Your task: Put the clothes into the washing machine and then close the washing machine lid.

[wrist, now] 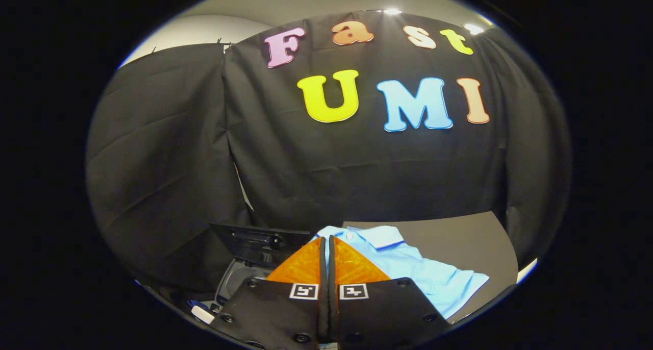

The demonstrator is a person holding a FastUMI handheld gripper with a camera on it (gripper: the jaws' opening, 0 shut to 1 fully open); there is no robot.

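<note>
Hovering with its jaws together on nothing, the gripper (326,245) sits above the light blue shirt (408,268) lying on the grey table (459,232). The washing machine (245,268), seemingly lid-up, stands just left. Next: part the fingers, descend, pinch the shirt.

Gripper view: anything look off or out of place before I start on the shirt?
Nothing stands out. The light blue shirt lies flat on the grey table, just beyond the gripper, whose fingers are closed together on nothing. The washing machine sits beside the table with its lid raised.
</note>
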